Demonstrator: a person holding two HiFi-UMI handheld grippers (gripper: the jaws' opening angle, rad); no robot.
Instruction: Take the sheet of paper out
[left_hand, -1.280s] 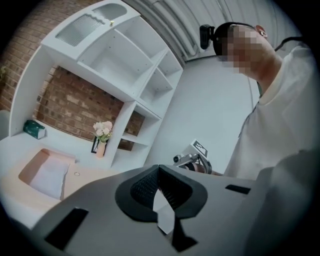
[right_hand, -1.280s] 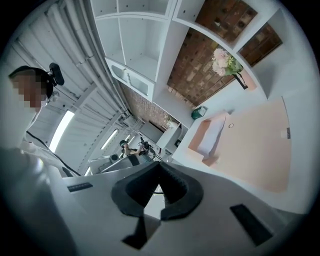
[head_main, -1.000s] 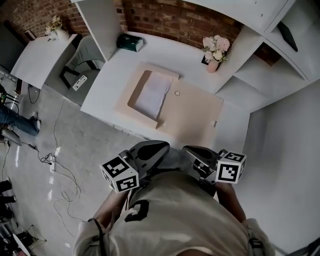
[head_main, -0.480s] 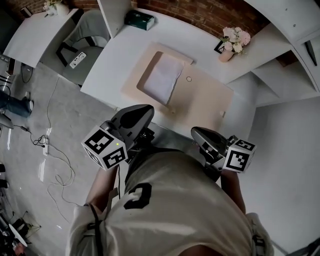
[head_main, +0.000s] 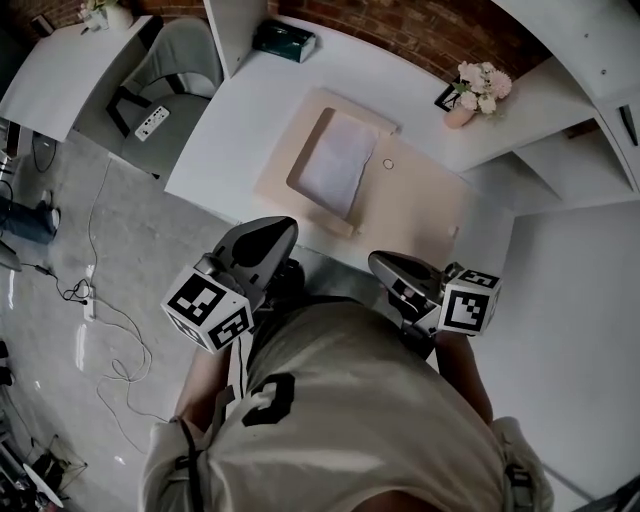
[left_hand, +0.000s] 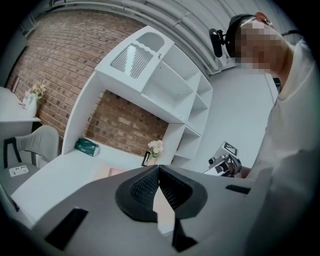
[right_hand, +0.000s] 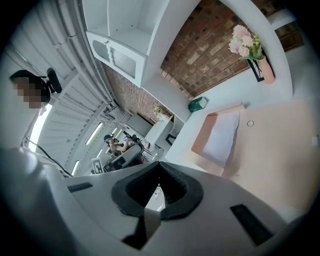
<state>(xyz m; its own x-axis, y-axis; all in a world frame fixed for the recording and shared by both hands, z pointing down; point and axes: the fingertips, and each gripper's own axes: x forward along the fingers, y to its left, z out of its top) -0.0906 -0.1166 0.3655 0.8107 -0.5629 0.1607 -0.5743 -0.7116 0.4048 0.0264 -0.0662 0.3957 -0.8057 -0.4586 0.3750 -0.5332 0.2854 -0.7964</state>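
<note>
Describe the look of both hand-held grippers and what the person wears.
Both the left gripper and the right gripper have smooth, rounded grey shells. Each carries a white cube, left and right, with black square markers. Their tongs are dark, ribbed pads set in a rounded recess. The person wears a pale short-sleeved shirt with a dark figure printed on it.

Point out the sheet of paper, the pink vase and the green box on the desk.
sheet of paper (head_main: 337, 165): head view, middle of the white sheet.
pink vase (head_main: 461, 116): head view, side of the vase body.
green box (head_main: 285, 42): head view, its top face.
</note>
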